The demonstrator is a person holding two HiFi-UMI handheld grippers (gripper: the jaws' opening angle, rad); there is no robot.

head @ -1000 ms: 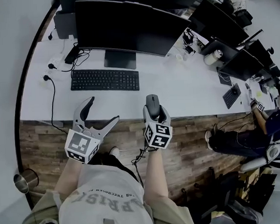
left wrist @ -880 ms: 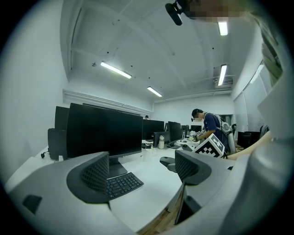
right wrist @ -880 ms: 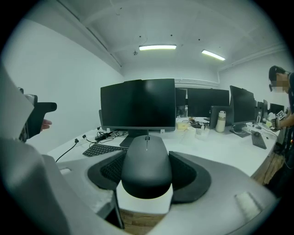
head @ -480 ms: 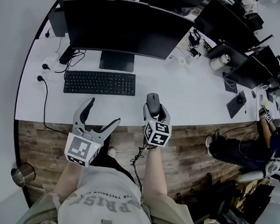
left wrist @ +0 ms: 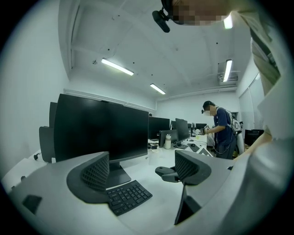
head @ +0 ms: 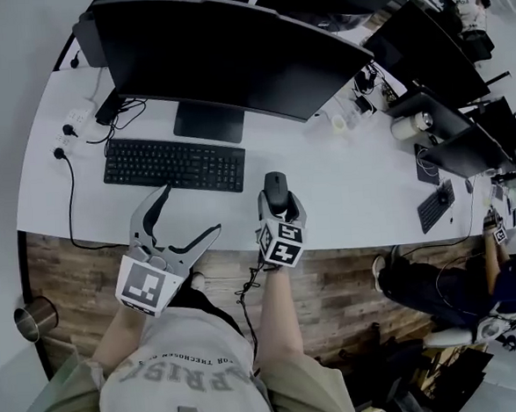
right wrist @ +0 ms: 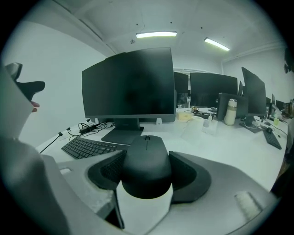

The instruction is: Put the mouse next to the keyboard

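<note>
My right gripper grasps the black mouse over the near part of the desk, right of the keyboard. My left gripper is released and holds nothing.

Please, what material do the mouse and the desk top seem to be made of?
The mouse looks like matte black plastic: a smooth moulded shell with soft sheen. The desk top looks like white laminate, smooth and even, no grain; its core is not visible.

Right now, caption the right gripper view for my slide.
Right gripper clamps a black mouse over the white desk, keyboard ahead-left.
</note>
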